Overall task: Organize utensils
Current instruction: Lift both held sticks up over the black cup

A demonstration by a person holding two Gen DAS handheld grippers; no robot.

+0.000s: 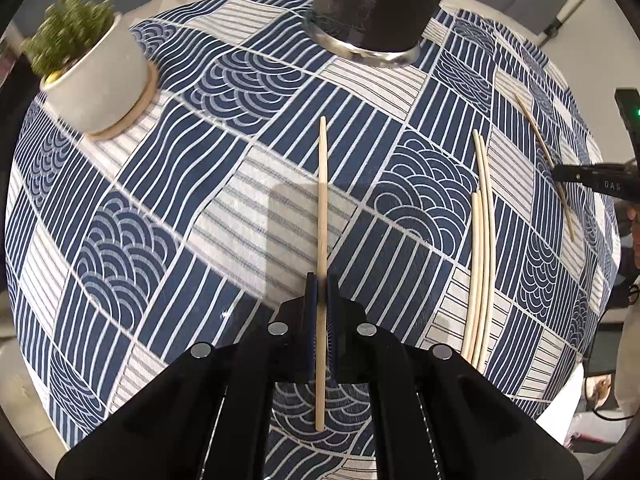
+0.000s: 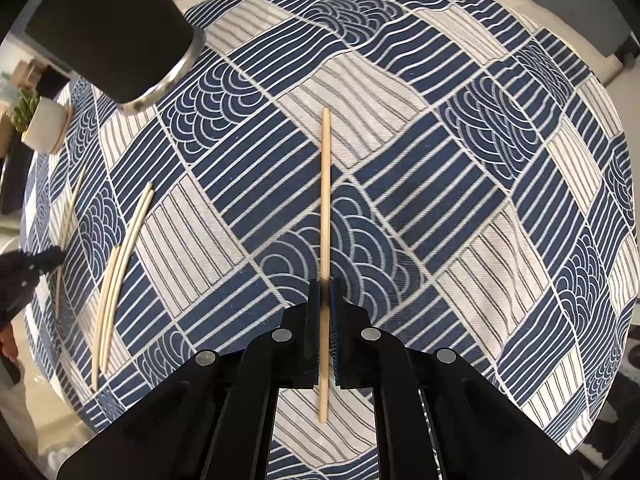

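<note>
Left gripper [image 1: 322, 280]: jaws clamped on one chopstick [image 1: 322, 200], held above the tablecloth [image 1: 160, 200].
Right gripper [image 2: 325, 286]: jaws pinched on another chopstick [image 2: 326, 192].
Loose chopsticks [image 1: 482, 240]: lay bundled on cloth, near black cup [image 1: 372, 4].

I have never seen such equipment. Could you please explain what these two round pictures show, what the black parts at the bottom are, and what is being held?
No robot is here. A person holds one pair of tongs in each hand, and each pair carries a wide-angle camera looking forward along its two fingers; that is why the pictures look round and bent.

One picture comes from the left tongs, the other from the right tongs. Each pair is shut on one wooden chopstick: the left chopstick and the right chopstick.

Below lies a blue and white patterned tablecloth. On it are a bundle of loose chopsticks, a black cup with a metal base and a small potted plant.
</note>
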